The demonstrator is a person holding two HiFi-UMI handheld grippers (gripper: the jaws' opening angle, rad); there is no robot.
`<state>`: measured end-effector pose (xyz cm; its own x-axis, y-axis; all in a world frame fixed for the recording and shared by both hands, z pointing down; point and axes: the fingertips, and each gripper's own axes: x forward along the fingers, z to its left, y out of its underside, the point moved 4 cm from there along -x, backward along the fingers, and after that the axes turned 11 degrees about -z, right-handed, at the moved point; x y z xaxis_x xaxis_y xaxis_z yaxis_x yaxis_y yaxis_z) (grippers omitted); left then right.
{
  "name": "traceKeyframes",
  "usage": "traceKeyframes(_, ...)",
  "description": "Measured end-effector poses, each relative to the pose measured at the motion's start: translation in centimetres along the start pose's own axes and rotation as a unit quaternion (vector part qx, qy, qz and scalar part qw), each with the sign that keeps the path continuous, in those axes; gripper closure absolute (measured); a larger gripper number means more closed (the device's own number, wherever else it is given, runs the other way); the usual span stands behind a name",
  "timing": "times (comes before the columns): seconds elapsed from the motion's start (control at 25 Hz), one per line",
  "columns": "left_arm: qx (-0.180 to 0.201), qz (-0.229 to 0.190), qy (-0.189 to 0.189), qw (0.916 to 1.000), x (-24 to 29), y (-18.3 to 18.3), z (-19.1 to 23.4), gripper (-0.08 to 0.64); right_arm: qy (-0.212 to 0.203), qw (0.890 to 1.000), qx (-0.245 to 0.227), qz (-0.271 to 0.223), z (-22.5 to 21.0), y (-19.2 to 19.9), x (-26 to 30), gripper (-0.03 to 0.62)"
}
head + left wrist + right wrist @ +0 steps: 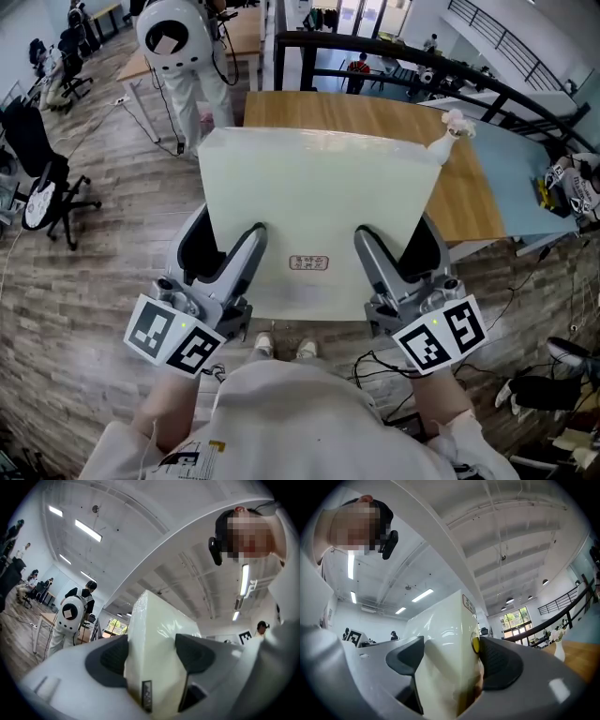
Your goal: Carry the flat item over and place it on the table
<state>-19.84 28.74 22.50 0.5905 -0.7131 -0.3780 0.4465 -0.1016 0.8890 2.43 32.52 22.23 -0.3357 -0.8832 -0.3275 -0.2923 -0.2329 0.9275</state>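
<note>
I had the flat box [319, 187] in the middle of the head view, held by its near edge over the near end of the wooden table [319, 111]. The left gripper [251, 239] and right gripper [367, 242] each had their jaws spread wide with both pads pressed on the box's faces.

My worry was that unsupported far end. Gripped only at one edge, the box could droop or slide out of the pads, or twist if one hand outran the other. It could also knock the small vase [448, 131] at the table's upper right.

The box hid the table's near edge and both lower jaws. I couldn't tell whether its far edge touched the wood, and its small label was unreadable.
</note>
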Motion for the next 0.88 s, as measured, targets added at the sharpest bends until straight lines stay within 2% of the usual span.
traceKeyframes(0.28,-0.001,0.007,-0.008,0.9999,1.1,0.8,-1.4,0.253,-0.003,1.000,0.003,0.003,-1.8,-0.6,-0.6,0.230)
traceKeyframes(0.6,0.003,0.008,-0.023,0.9997,4.5,4.7,-6.6,0.253,-0.014,1.000,0.015,0.006,-8.6,-1.9,-3.4,0.230)
traceKeyframes(0.88,0.013,0.008,-0.026,0.9995,4.8,5.4,-7.1,0.253,-0.018,1.000,0.022,0.007,-9.4,-1.4,-3.8,0.230)
